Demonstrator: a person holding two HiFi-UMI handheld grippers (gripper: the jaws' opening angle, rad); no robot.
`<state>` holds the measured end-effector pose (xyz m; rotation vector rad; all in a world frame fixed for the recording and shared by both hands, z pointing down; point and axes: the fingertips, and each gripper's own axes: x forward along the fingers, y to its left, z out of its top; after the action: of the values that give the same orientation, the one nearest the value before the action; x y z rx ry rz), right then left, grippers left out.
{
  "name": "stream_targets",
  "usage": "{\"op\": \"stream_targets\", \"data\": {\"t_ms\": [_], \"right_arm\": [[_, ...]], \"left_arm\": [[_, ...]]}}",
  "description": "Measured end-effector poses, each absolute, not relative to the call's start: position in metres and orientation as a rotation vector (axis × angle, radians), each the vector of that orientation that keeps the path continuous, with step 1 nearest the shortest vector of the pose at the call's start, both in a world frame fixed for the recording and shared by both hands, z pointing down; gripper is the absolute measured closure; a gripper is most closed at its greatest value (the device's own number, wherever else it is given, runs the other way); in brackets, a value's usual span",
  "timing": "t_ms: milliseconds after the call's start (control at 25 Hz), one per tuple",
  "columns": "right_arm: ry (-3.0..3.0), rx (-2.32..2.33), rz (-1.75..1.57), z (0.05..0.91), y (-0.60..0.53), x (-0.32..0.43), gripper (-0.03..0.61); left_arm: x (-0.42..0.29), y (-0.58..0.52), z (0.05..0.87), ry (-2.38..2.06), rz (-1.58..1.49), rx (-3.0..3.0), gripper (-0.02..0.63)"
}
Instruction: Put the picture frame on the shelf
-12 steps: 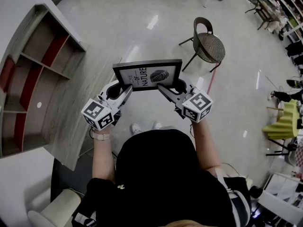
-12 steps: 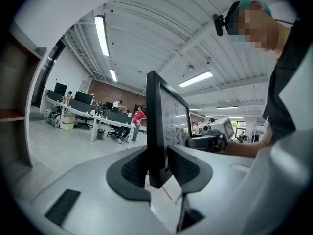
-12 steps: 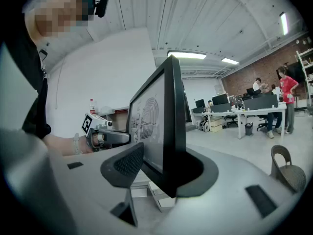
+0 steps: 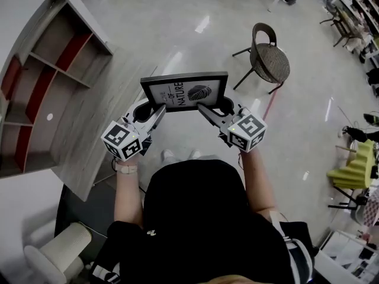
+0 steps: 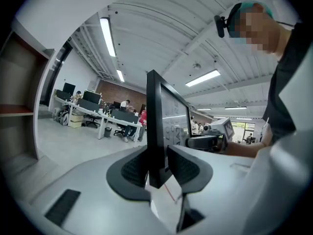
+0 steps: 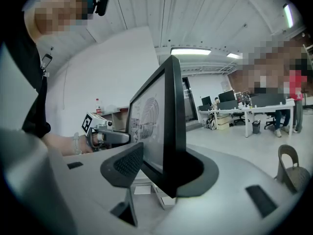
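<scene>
Shelf (image 4: pixel 74 141) slightly higher in view now; glossy floor (image 4: pixel 148 22), wicker chair (image 4: pixel 271 61).

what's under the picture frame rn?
Nothing supports it: the picture frame hangs clamped between the left gripper and right gripper over the floor. The floor patch straight beneath is covered by the frame. The shelf stands off to the left.

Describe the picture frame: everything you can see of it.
The picture frame is a thin black rectangle around a white print with dark lettering and an oval, fingerprint-like motif; the front looks glazed. It is held in the air, landscape and roughly upright, print facing the person, above the floor and clear of the shelf at the left. The left tongs clamp it near its lower left corner, the right tongs near its lower right corner. Nothing else touches it.
</scene>
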<state>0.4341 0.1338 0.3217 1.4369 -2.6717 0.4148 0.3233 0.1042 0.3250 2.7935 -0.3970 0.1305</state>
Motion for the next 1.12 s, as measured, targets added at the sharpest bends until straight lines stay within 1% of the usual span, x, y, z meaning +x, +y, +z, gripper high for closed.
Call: {"op": "stream_targets", "data": {"t_ms": [200,520,800,920,1120], "right_arm": [[-2.708,1.354,0.447,0.328,0.128,0.438,0.383],[-2.747,1.222,0.467,0.319,0.129,0.418,0.383],[-2.741,1.136,0.48,0.322,0.078,0.318,0.383],[-2.725,1.115,0.491,0.32,0.05,0.266,0.382],[-2.743,0.981,0.488,0.343,0.012,0.175,0.382]], "left_arm": [[0.326,0.106,0.33,-0.492,0.14,2.764,0.506],[0.304,0.116,0.32,-0.607,0.123,2.72,0.506],[0.203,0.072,0.326,-0.666,0.095,2.673,0.506],[0.153,0.051,0.33,-0.705,0.08,2.65,0.506],[0.062,0.02,0.351,-0.791,0.044,2.601,0.506]]}}
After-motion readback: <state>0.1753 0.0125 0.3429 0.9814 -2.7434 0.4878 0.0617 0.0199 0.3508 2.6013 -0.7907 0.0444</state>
